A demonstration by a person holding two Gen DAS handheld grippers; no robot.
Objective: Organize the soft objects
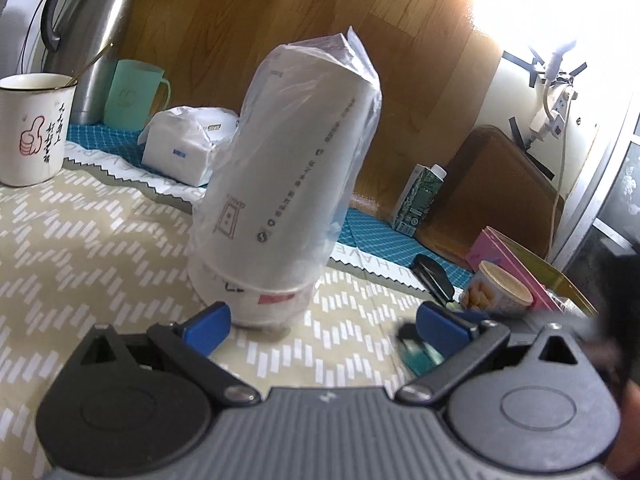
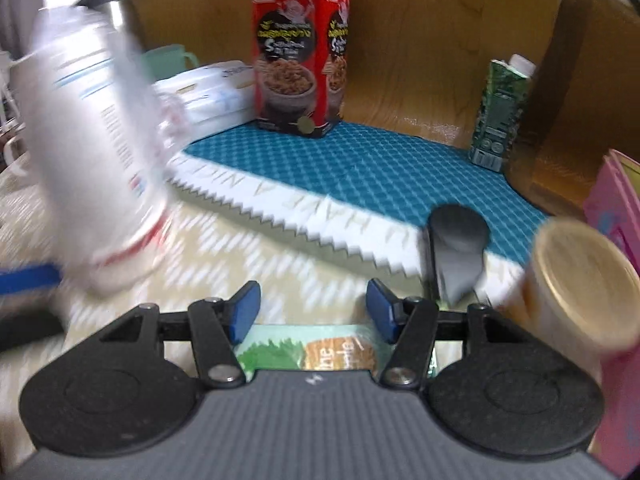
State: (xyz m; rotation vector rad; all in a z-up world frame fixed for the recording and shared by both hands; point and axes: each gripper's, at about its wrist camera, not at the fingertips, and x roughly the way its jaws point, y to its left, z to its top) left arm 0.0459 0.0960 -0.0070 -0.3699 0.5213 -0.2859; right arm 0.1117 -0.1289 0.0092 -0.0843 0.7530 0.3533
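Left tongs [image 1: 324, 326] apart, cup stack [image 1: 288, 184] ahead

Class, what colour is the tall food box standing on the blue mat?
Red box with black panels, clearest in the right wrist view.

Daylight, bright and soft, entering from the upper right of the left wrist view, where the wall [image 1: 532, 20] burns out to white glare. Left view mostly sharp, with smear at the lower right edge. Right view blurred by motion, worst on the wrapped cup stack [image 2: 92, 152] and round tub [image 2: 576, 280]; fisheye bending at all edges.
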